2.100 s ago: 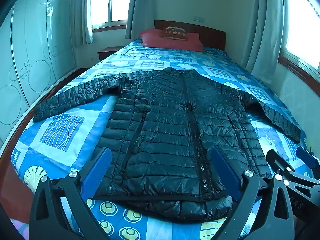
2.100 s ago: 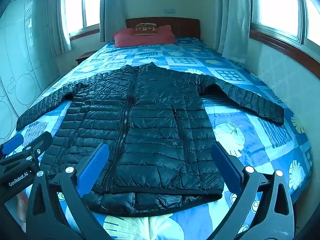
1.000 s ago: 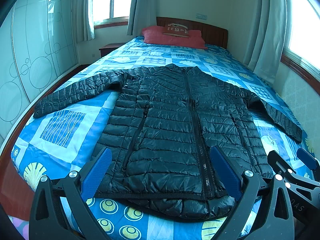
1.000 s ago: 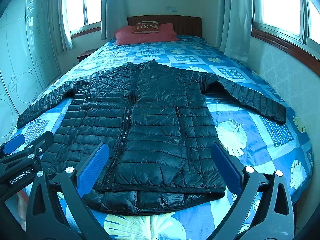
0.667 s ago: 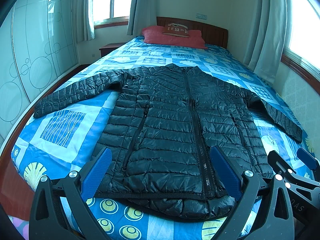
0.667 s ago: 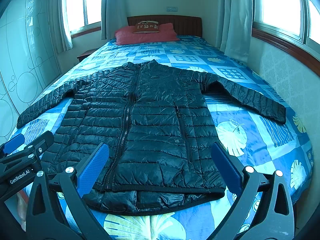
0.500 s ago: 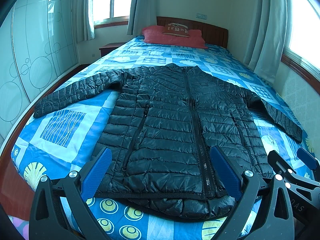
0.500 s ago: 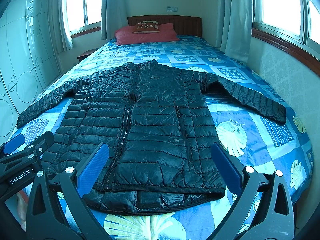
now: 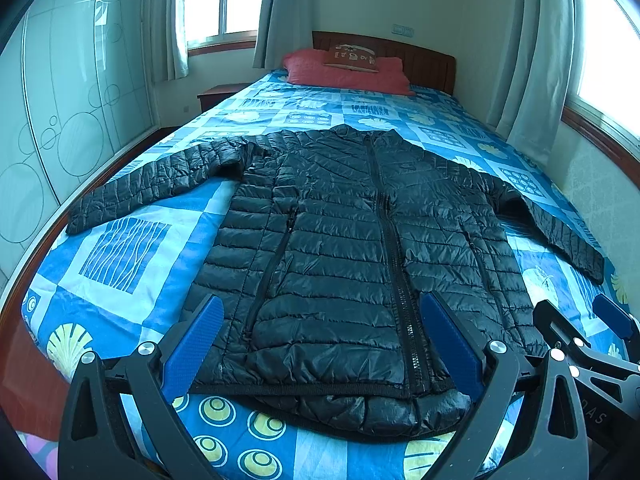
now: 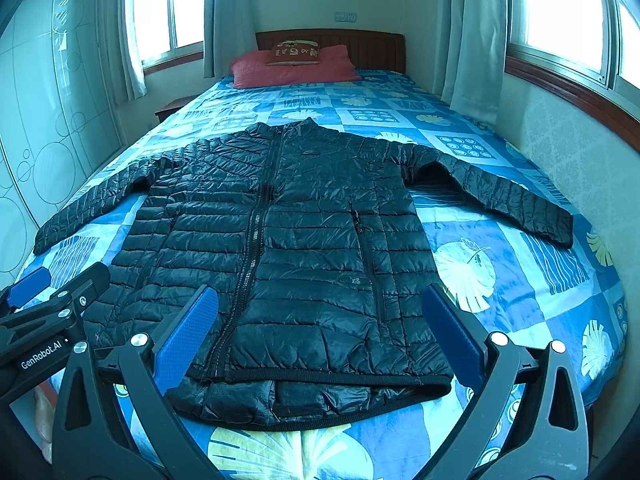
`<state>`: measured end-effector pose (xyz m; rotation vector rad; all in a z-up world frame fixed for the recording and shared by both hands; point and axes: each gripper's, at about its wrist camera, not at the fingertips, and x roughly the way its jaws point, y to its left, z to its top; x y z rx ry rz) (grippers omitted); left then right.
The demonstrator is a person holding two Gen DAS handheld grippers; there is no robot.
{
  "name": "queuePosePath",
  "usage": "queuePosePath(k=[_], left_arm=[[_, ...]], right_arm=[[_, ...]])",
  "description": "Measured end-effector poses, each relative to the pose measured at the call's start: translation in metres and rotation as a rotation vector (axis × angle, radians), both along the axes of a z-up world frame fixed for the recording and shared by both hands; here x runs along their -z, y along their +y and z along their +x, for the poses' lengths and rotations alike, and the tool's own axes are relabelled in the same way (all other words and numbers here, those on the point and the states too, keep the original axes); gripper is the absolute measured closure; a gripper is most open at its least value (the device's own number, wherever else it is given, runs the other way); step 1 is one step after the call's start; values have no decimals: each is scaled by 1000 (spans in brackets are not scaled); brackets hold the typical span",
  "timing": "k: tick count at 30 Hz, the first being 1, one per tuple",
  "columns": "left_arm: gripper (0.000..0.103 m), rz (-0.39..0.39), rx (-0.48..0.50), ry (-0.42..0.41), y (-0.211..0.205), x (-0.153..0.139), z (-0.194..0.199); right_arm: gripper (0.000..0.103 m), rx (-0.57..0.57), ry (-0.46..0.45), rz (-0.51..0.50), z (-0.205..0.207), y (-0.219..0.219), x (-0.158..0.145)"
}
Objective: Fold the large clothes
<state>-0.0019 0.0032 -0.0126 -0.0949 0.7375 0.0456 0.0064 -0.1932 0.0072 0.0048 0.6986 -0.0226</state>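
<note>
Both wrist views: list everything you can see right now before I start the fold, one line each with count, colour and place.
Puffer jacket: one, black, spread flat and zipped across the foot half of the bed, sleeves out to both sides, hem nearest the grippers.
Bedspread: one, blue with shell and leaf squares, covering the bed.
Pillow: one, red, at the headboard.
Small cushion: one, brown, on top of the pillow.
Headboard: one, dark wood, far end.
Nightstand: one, brown, left of the bed head.
Curtains: pale, at the windows.
Wardrobe: pale, circle pattern, left wall.
Left gripper: black with blue pads, open, above the hem.
Right gripper: same, open, above the hem.
</note>
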Motion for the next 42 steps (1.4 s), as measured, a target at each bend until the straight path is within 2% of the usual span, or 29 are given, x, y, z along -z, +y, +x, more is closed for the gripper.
queuePosePath(k=[33,42], left_arm=[[5,-3,0,12,0,2,1],[5,-8,4,33,1,10,13]], right_arm=[[2,-7,8,-3,1,3,6],[2,-11,37,-2,15,3,15]])
